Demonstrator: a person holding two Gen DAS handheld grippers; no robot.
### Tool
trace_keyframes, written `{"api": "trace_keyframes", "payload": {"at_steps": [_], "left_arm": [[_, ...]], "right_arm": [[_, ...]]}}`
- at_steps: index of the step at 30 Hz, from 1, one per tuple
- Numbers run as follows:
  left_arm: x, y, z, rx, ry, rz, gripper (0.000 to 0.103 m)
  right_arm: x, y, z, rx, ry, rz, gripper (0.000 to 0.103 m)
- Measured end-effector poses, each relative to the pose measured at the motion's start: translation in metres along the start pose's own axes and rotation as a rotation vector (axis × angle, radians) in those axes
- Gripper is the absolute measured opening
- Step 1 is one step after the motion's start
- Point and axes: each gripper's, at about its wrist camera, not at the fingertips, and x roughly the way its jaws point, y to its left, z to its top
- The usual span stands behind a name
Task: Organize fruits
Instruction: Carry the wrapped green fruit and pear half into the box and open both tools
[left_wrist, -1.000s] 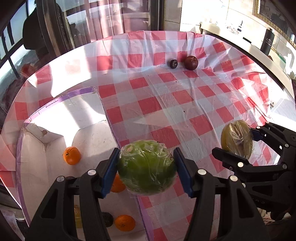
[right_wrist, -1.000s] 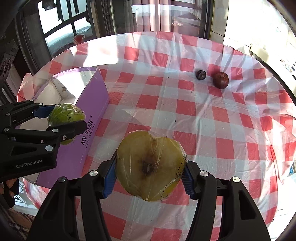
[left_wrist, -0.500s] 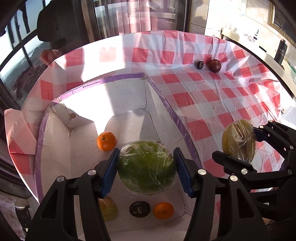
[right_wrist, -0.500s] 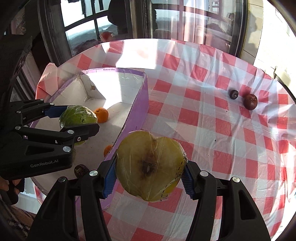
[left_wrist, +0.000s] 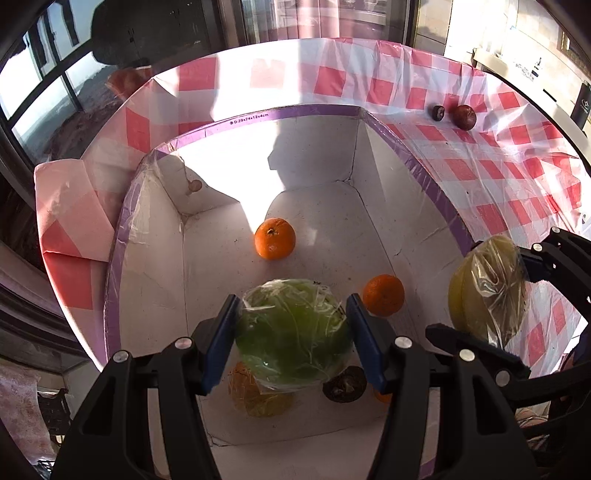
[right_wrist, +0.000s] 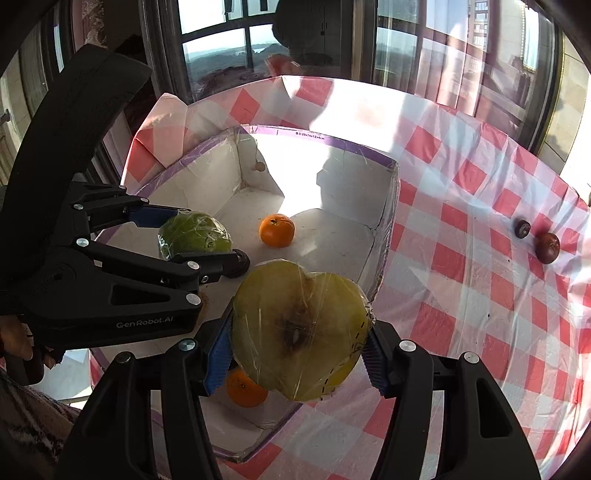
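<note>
Left gripper (left_wrist: 291, 328) clamped the wrapped green fruit (left_wrist: 291, 332), right gripper (right_wrist: 297, 345) the yellow half (right_wrist: 299, 332). Figured slick wrap might let either slip onto the oranges (left_wrist: 275, 238) in the box (left_wrist: 258, 114).

Right gripper (right_wrist: 297, 352) clamps wrapped yellow apple half (right_wrist: 301, 334) over box (right_wrist: 389, 221) edge. Left gripper (right_wrist: 194, 236) grips wrapped green fruit (right_wrist: 194, 236) above box interior. Orange (right_wrist: 277, 230) on box floor.
</note>
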Motion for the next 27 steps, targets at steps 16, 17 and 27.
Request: {"api": "trace_keyframes", "payload": {"at_steps": [16, 17, 27], "left_arm": [[0.027, 0.037, -0.030, -0.020, 0.099, 0.034, 0.059], [0.028, 0.038, -0.031, -0.023, 0.104, 0.032, 0.059], [0.029, 0.036, -0.028, -0.026, 0.098, 0.059, 0.071]], "right_arm": [[0.036, 0.030, -0.005, -0.066, 0.097, -0.021, 0.059], [0.036, 0.030, -0.005, -0.065, 0.098, -0.021, 0.059], [0.038, 0.028, -0.002, -0.055, 0.095, -0.013, 0.063]]}}
